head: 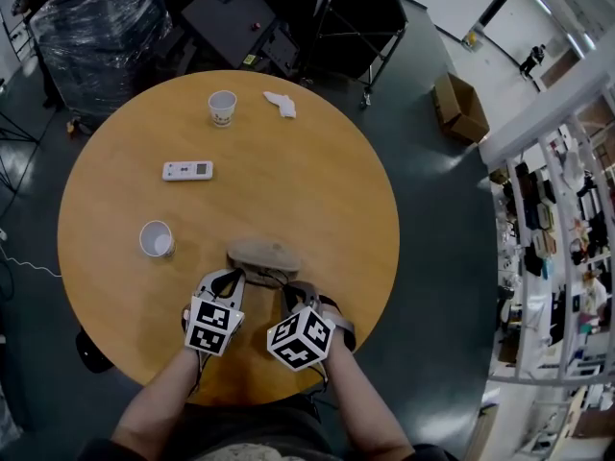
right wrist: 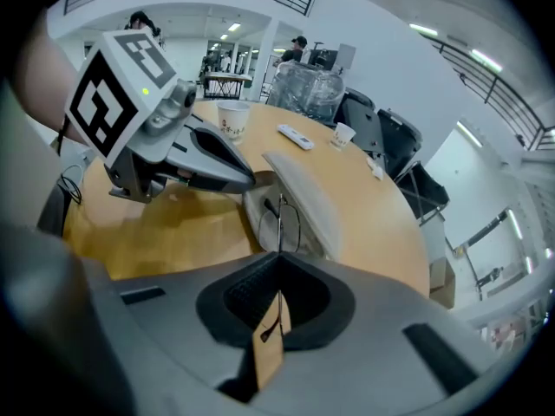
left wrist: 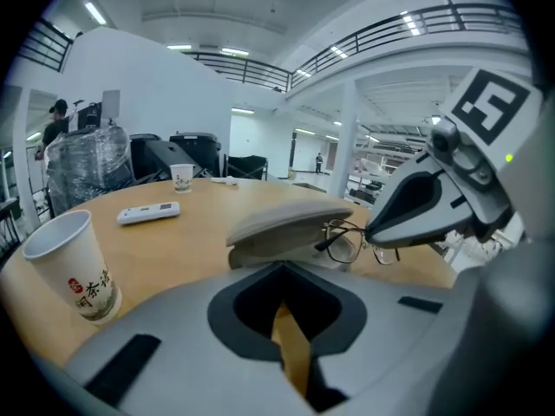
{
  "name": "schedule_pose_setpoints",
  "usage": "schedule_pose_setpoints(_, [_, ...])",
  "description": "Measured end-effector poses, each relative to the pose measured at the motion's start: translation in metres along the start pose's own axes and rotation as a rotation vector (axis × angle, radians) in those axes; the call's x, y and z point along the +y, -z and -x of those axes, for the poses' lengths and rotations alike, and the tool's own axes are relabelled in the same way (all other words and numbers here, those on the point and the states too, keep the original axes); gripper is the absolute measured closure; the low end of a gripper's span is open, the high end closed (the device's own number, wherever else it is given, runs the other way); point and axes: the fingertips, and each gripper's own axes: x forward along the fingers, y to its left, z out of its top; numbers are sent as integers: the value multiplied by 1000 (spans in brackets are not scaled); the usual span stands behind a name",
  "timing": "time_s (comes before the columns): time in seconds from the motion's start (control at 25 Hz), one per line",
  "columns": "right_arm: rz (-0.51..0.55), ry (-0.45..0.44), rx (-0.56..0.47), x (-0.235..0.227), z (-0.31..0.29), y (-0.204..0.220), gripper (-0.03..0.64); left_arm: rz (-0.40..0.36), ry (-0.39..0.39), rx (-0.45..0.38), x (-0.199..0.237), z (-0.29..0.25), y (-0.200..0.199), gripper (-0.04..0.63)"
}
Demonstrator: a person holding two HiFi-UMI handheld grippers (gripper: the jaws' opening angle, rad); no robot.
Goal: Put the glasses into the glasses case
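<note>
A tan glasses case (head: 261,254) lies with its lid raised near the front of the round wooden table (head: 317,181). In the left gripper view the case (left wrist: 290,222) fills the middle. Thin-framed glasses (left wrist: 351,243) hang at its open right side, with my right gripper (left wrist: 375,229) shut on one temple. In the right gripper view the glasses (right wrist: 279,224) stand just ahead of my right gripper (right wrist: 277,306), over the case (right wrist: 303,199). My left gripper (head: 229,279) is shut, its tips at the case's left end (right wrist: 250,180). Whether it pinches the case is hidden.
A paper cup (head: 156,239) stands to the left of the case. A white remote (head: 187,170), a second cup (head: 222,107) and a crumpled tissue (head: 281,104) lie farther back. A cardboard box (head: 459,107) and a wrapped pallet (head: 101,17) sit on the floor beyond.
</note>
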Motion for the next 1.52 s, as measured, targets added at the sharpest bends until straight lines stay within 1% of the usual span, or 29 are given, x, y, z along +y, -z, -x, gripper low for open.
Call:
schedule_pose_setpoints(0.08, [24, -7, 10, 1, -4, -3, 629, -25, 8, 3, -2, -1, 1, 590])
schedule_pose_setpoints(0.2, [77, -4, 24, 1, -12, -9, 629, -8, 6, -6, 0, -3, 1, 589])
schedule_pose_setpoints(0.28, [109, 17, 23, -1, -15, -13, 629, -8, 7, -7, -1, -5, 2, 591])
schedule_pose_setpoints(0.44, [151, 79, -9, -9, -20, -28, 629, -7, 9, -8, 0, -5, 3, 590])
schedule_pose_setpoints(0.6, [180, 92, -38, -11, -26, -39, 629, 4, 12, -10, -1, -6, 5, 591])
schedule_pose_setpoints(0.84, [303, 114, -53, -16, -38, -57, 629, 18, 17, -13, -1, -4, -1, 591])
schedule_pose_setpoints(0.92, [348, 95, -46, -15, -45, -59, 629, 21, 16, -13, -1, -4, -1, 590])
schedule_pose_setpoints(1.04, [383, 40, -42, -10, -54, -61, 629, 23, 15, -15, -1, -4, -2, 589])
schedule_pose_setpoints(1.36, [427, -16, -7, -4, -69, -57, 629, 28, 11, -16, 0, -4, 0, 589])
schedule_pose_setpoints(1.52, [433, -39, 4, 0, -73, -53, 629, 32, 11, -17, -1, -4, 0, 589])
